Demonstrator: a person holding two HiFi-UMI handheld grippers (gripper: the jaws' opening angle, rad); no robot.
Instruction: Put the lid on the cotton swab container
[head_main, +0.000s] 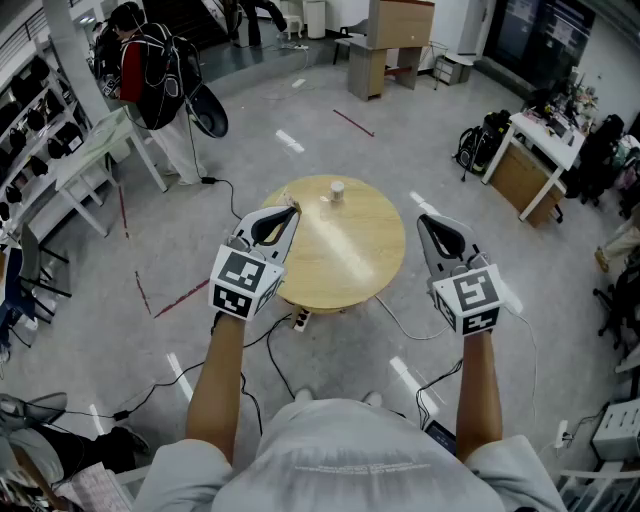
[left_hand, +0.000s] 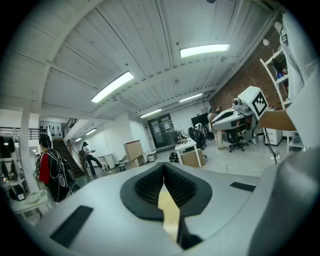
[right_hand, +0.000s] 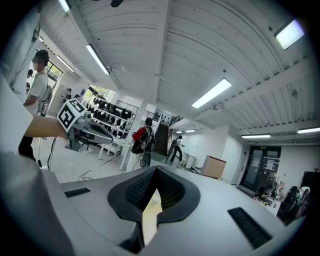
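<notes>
A small white cotton swab container (head_main: 337, 190) stands near the far edge of the round wooden table (head_main: 350, 270). A small pale piece (head_main: 325, 200) lies just left of it; I cannot tell whether it is the lid. My left gripper (head_main: 292, 210) hovers over the table's left edge, jaws together and empty (left_hand: 163, 166). My right gripper (head_main: 424, 219) is held beside the table's right edge, shut on nothing (right_hand: 155, 170). Through the slit under its jaws the container (right_hand: 152, 202) shows as a tiny white spot. Both grippers are well short of the container.
A person with a black backpack (head_main: 150, 70) stands at the far left beside white tables (head_main: 90, 150). Cables and a power strip (head_main: 300, 320) lie on the floor under the table. A desk (head_main: 540, 150) stands at the right, a wooden cabinet (head_main: 400, 30) at the back.
</notes>
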